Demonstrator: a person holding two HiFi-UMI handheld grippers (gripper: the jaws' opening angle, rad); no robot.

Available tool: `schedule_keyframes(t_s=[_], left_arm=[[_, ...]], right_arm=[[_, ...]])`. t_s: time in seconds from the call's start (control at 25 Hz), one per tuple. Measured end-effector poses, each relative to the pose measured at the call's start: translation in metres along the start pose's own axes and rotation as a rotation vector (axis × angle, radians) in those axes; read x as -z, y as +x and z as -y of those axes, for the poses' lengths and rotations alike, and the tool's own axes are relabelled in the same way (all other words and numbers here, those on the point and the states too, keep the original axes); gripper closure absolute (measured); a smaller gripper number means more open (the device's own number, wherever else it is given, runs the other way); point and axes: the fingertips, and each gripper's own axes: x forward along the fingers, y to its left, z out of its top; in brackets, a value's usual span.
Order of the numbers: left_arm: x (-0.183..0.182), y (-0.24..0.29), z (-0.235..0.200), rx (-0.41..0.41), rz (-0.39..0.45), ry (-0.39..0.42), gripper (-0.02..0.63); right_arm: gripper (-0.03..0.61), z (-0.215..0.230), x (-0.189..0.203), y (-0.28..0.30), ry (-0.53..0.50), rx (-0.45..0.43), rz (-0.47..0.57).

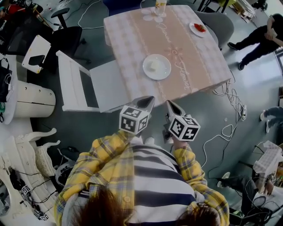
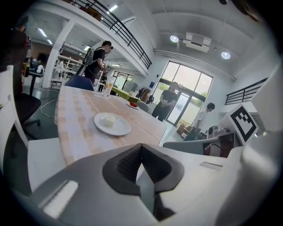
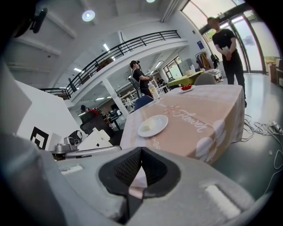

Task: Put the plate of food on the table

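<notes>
A white plate (image 1: 156, 66) with a pale piece of food on it sits on the pink-clothed table (image 1: 194, 62), near the table's front edge. The same plate shows in the left gripper view (image 2: 112, 123) and the right gripper view (image 3: 153, 126). My left gripper (image 1: 149, 99) and right gripper (image 1: 169, 103) are side by side in the air just short of the table's front edge, pointing at it. Both are apart from the plate. In their own views the left gripper (image 2: 141, 145) and the right gripper (image 3: 140, 149) have their jaws closed together with nothing between them.
A white chair (image 1: 84, 84) stands against the table's left side and a grey chair (image 1: 223, 24) at its far right. A small plate of red food (image 1: 198, 28) and a drink (image 1: 160, 6) sit at the far end. Cables (image 1: 230, 110) trail on the floor at right, near people (image 1: 261, 39).
</notes>
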Motion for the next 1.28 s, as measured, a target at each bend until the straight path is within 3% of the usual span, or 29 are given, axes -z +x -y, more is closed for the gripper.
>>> schedule_keyframes(t_s=[0.72, 1.28], left_arm=[[0.045, -0.051, 0.047, -0.047, 0.076, -0.033, 0.611], [0.057, -0.073, 0.063, -0.036, 0.099, -0.039, 0.611]], right_arm=[[0.58, -0.024, 0.045, -0.059, -0.071, -0.059, 0.006], [0.58, -0.034, 0.058, -0.087, -0.098, -0.036, 0.039]])
